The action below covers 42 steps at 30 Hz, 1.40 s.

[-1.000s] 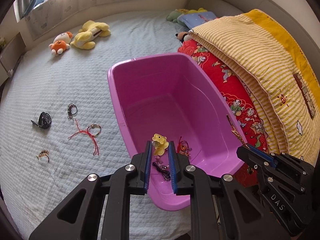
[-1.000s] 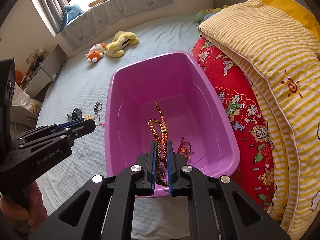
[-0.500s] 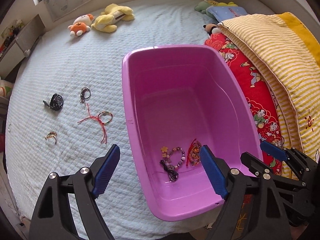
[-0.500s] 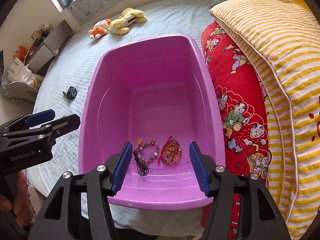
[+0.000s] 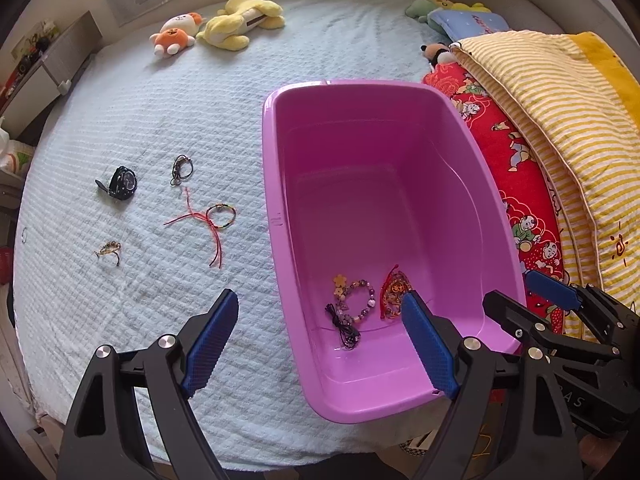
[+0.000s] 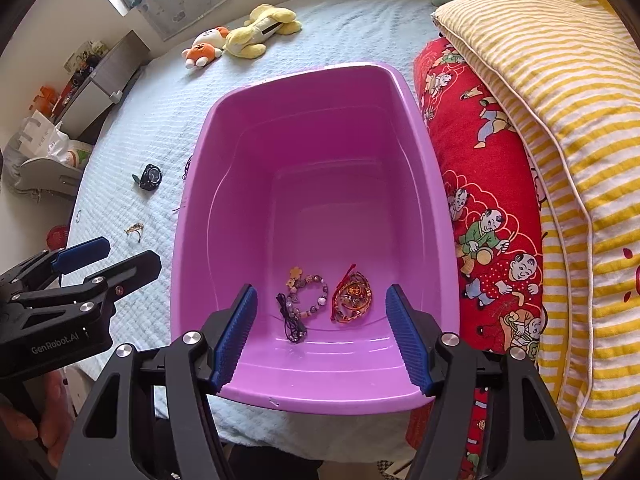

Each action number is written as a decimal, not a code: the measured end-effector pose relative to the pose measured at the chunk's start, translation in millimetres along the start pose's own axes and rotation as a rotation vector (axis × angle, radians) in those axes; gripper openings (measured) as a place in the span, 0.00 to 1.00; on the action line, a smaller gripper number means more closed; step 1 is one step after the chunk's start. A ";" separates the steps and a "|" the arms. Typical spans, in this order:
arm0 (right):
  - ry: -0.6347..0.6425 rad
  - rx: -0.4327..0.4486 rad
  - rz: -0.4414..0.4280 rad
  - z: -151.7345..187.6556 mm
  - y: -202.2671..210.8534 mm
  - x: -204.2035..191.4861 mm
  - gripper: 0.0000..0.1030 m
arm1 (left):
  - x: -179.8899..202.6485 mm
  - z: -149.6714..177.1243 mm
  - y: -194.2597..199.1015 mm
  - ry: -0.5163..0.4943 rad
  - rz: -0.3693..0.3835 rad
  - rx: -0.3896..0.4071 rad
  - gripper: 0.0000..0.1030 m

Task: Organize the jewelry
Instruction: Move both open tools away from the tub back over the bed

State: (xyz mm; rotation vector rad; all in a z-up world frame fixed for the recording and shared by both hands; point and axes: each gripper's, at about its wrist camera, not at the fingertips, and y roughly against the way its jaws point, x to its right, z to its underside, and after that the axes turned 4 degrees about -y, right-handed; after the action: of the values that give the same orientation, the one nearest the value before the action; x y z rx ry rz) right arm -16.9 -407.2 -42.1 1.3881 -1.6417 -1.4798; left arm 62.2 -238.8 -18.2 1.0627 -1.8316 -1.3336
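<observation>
Purple plastic bin (image 5: 276, 184) sits on the pale blue quilted bedspread (image 5: 120, 120), centre-right in the left wrist view. Three pieces lie on the bin floor at its near end: beaded bracelet with a yellow flower charm (image 5: 356, 294), red-and-gold cord bracelet (image 5: 394, 294) just right of it, black cord piece (image 5: 344, 324) touching the beaded one at lower left.

Not yet binned, left half of the frame on the bedspread: black watch (image 5: 122, 183), dark cord loop (image 5: 182, 168) right of it, red-string bracelet (image 5: 214, 220) nearest the bin wall, small gold-brown piece (image 5: 109, 249) lower left.

Left gripper (image 5: 320, 344): jaws spread wide, nothing between the pads; left finger over bedspread, right finger over the bin interior. Right gripper (image 6: 322, 336): jaws opening, no contact; the two bracelets and the cord lie on the bin floor below the gap, clear of the pads. A hand (image 6: 28, 420) shows at the lower left of the right wrist view, on the left gripper's handle.

Red cartoon-print quilt (image 5: 508, 168) and yellow striped quilt (image 5: 560, 100) along the right edge. Plush toys (image 5: 216, 26) upper left.
</observation>
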 end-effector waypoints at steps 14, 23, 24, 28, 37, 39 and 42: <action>0.076 0.001 -0.038 -6.7 -2.3 -60.4 0.62 | -70.0 15.5 22.6 0.102 -0.040 0.034 0.81; 0.115 0.021 -0.044 -0.1 -9.6 -143.1 0.62 | -150.4 33.1 39.3 0.138 -0.066 0.058 0.81; 0.111 0.028 -0.040 0.3 -9.2 -152.1 0.62 | -160.2 34.6 41.9 0.144 -0.064 0.063 0.81; 0.087 0.045 -0.035 4.1 -8.4 -184.4 0.62 | -195.9 41.9 50.0 0.154 -0.059 0.078 0.81; 0.049 0.056 -0.017 16.2 -26.6 -260.7 0.63 | -263.4 57.7 63.7 0.090 -0.083 0.106 0.82; 0.043 0.066 -0.013 20.3 -29.8 -277.7 0.63 | -279.5 59.9 65.5 0.090 -0.081 0.113 0.82; 0.032 0.072 -0.001 24.2 -35.4 -300.9 0.63 | -301.6 62.1 66.7 0.088 -0.076 0.122 0.82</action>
State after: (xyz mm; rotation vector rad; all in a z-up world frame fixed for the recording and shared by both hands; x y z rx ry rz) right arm 74.6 -119.2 -8.6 1.4441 -1.6896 -1.4051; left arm 137.6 64.9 18.9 1.2459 -1.8431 -1.2105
